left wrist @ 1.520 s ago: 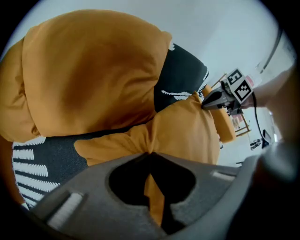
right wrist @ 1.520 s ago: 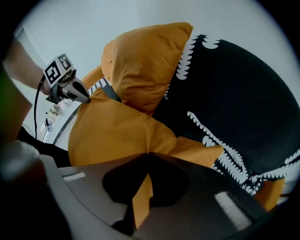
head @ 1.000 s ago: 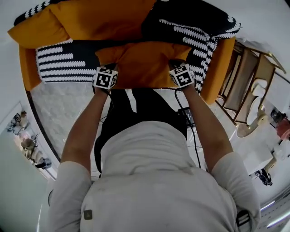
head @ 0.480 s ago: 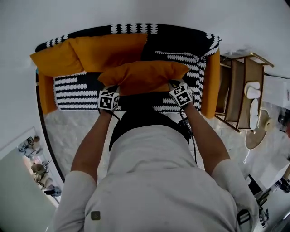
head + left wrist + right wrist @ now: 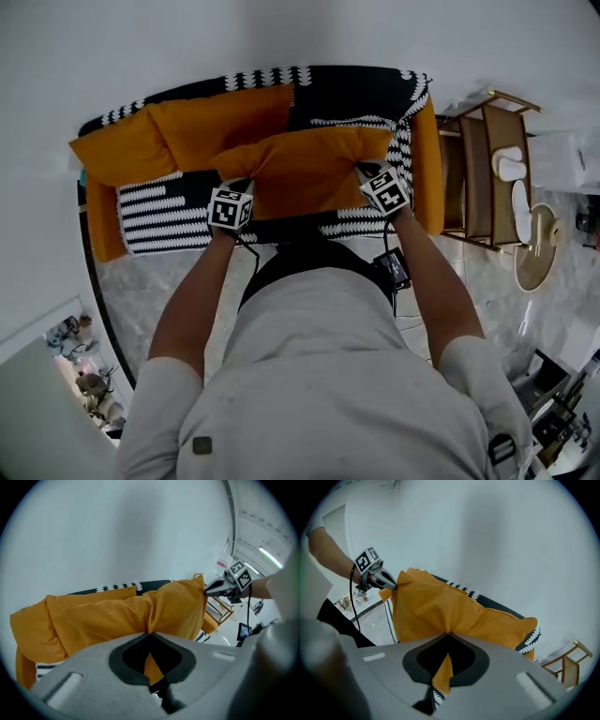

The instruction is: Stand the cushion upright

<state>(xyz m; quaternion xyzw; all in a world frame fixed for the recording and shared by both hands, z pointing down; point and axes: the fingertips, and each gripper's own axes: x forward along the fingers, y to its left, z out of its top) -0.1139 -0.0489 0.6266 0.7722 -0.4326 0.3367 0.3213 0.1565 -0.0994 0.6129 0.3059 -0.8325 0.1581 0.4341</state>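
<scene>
An orange cushion (image 5: pixel 305 169) hangs lifted above the seat of the sofa (image 5: pixel 169 220), which is orange with a black-and-white patterned throw. My left gripper (image 5: pixel 239 187) is shut on the cushion's left corner and my right gripper (image 5: pixel 367 173) is shut on its right corner. In the left gripper view the cushion (image 5: pixel 140 616) fills the middle, its fabric pinched between the jaws, with the right gripper (image 5: pixel 208 590) at its far corner. The right gripper view shows the cushion (image 5: pixel 436 611) the same way, the left gripper (image 5: pixel 391 587) gripping the far corner.
A second orange cushion (image 5: pixel 187 131) leans on the sofa back at the left. A wooden rack (image 5: pixel 487 178) with shelves stands right of the sofa. A white wall is behind it and pale marble floor lies in front. A small black device (image 5: pixel 392 269) hangs at my waist.
Both grippers have risen together with the cushion, lifting it off the seat. The head view has pulled back, so the whole sofa and wall show.
</scene>
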